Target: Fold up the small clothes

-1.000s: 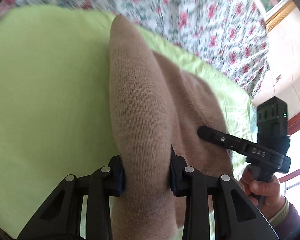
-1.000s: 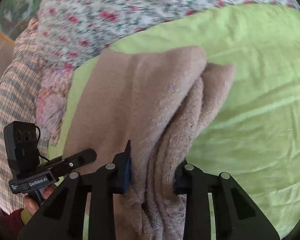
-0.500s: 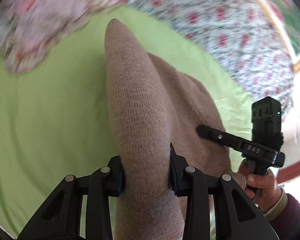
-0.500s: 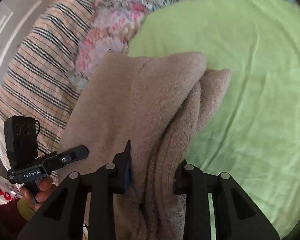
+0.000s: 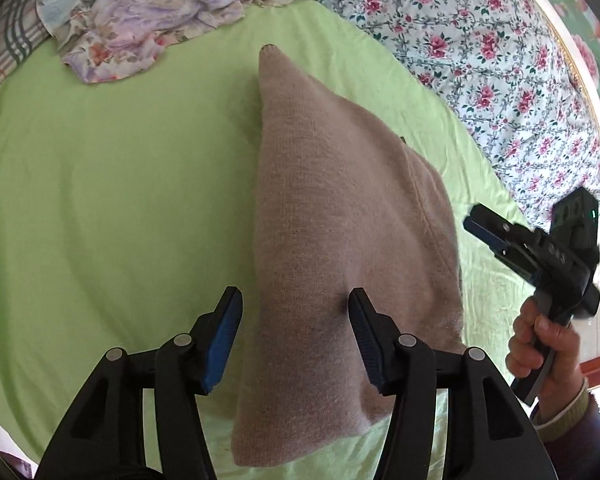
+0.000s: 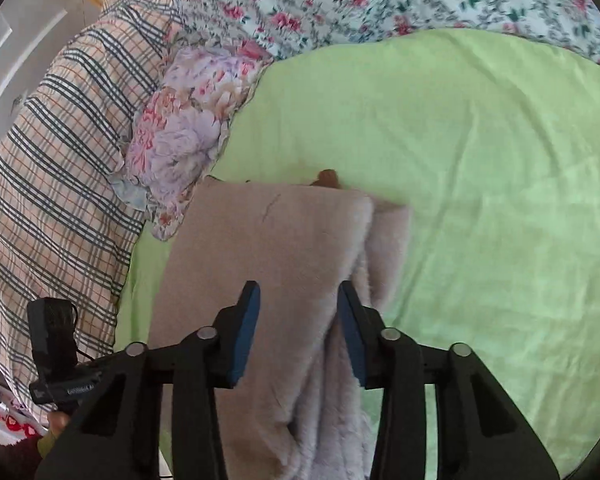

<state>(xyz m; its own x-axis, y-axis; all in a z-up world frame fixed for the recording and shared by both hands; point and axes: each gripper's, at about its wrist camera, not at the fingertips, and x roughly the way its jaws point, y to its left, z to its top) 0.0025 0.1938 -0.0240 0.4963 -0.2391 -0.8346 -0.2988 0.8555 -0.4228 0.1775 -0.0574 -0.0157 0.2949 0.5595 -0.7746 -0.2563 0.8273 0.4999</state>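
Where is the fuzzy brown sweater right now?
The fuzzy brown sweater lies folded on the green sheet, between the opening left claw. The crumpled flowery cloth sits just beyond its far left corner.

Each camera sat on its own gripper and looked steeply down along two black fingers, close above a green sheet on a bed. The left view faced a tan knitted garment with the right gripper at its right edge. The right view faced the same garment and sheet, toward a plaid pillow
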